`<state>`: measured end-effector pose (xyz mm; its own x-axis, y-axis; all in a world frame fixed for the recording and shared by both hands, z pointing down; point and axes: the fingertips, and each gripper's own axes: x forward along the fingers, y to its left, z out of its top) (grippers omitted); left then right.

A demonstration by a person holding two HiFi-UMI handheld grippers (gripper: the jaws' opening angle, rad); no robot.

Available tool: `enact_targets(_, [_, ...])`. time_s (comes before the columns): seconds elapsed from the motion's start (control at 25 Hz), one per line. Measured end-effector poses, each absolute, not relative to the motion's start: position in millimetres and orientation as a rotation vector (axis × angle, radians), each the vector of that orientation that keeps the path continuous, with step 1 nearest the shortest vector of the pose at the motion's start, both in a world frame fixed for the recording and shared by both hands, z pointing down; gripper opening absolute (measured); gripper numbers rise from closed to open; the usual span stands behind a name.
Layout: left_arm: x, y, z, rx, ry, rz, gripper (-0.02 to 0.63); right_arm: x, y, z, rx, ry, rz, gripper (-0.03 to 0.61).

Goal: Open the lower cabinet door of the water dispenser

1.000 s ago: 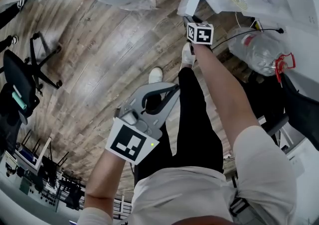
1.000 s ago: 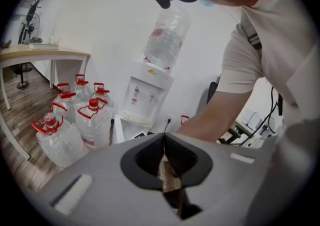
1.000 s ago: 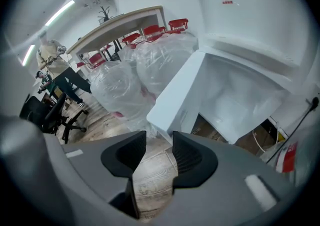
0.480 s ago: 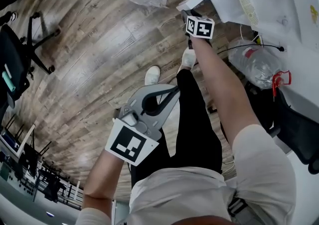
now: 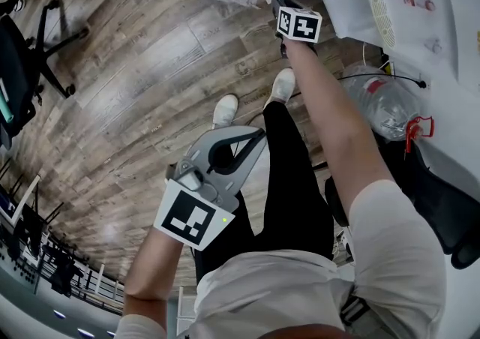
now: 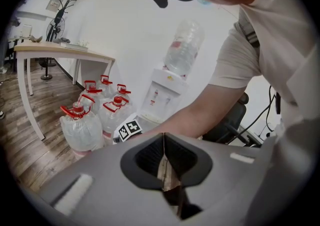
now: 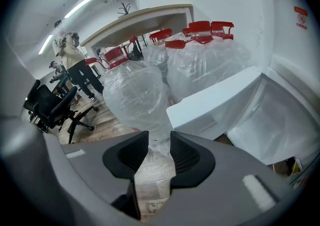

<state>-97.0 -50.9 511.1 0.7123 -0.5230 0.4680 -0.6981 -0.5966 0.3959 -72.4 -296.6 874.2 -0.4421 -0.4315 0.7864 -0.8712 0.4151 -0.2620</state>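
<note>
- Nearest, low and left of centre in the head view, the left gripper (image 5: pixel 253 137) hangs over the person's legs. Its jaws are pressed together on nothing. It has no part in this step and is best kept back, clear of the door's swing.
- Further out, at the top centre of that view, the right gripper (image 5: pixel 282 9) sits at the end of the outstretched arm, near the door's free edge. In its own view the jaws stand apart, having just been closing a little, and nothing is between them. Only the plank floor (image 7: pixel 150 180) and a bottle beyond show through the gap.
- The lower cabinet door (image 7: pixel 212 104) lies right of centre in the right gripper view. It is a white slab already swung out, with the cabinet opening (image 7: pixel 272 120) at the lower right. The opening looks largely done.
- If more swing is wanted, hook one jaw behind the free edge and follow the door's arc round its hinge rather than pulling straight out. Pull gently, so that the water dispenser (image 5: pixel 420 15), at the upper right of the head view, does not shift.
- Farthest, the wrapped water bottles (image 7: pixel 135 95) stand on the floor near the door's edge. A wider swing would likely meet them, so stop short.
</note>
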Motion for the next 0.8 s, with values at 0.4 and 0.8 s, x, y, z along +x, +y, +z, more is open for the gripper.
enact_targets(0.4, [-116, -45, 508, 2.335, -0.947, 0.392, 0.057, -108, -302, 859, 1.069, -2.073, 0.86, 0.123])
enact_targets(0.8, [-109, -43, 464, 2.447, -0.871, 0.373, 0.057, -111, -264, 800, 1.024, -2.121, 0.821, 0.123])
